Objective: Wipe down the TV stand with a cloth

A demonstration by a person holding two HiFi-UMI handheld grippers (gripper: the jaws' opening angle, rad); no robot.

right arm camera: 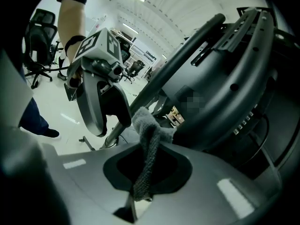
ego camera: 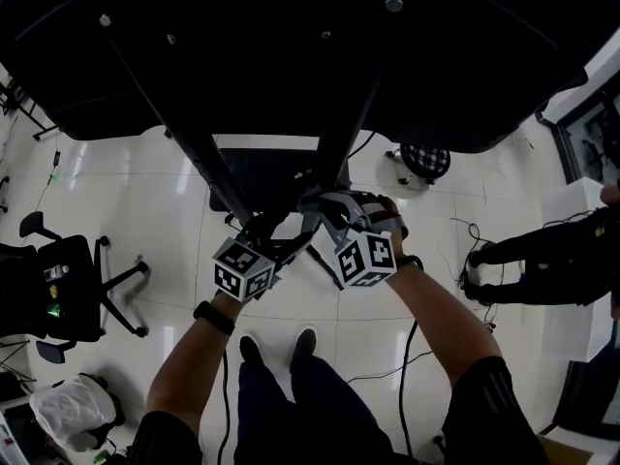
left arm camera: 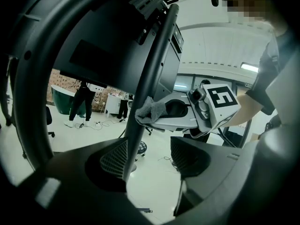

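Observation:
The black TV stand's slanted pole (ego camera: pixel 341 129) rises under the dark TV (ego camera: pixel 291 46). A grey cloth (ego camera: pixel 339 204) is pressed on that pole, and my right gripper (ego camera: pixel 325 216) is shut on it. In the right gripper view the cloth (right arm camera: pixel 150 130) hangs up out of the closed right gripper (right arm camera: pixel 147 159) against the pole (right arm camera: pixel 187 46). My left gripper (ego camera: pixel 276 245) is just left of it, open. The left gripper view has the pole (left arm camera: pixel 140 111) standing in the gap of the left gripper (left arm camera: pixel 150 156), near the left jaw, with the cloth (left arm camera: pixel 151 109) higher up.
The stand's dark base (ego camera: pixel 262 177) lies on the white tiled floor. An office chair (ego camera: pixel 68 284) and a white bag (ego camera: pixel 73 410) are at the left. A person in black (ego camera: pixel 552 255) sits at the right among floor cables (ego camera: pixel 475 231). Other people (left arm camera: pixel 82 102) stand far off.

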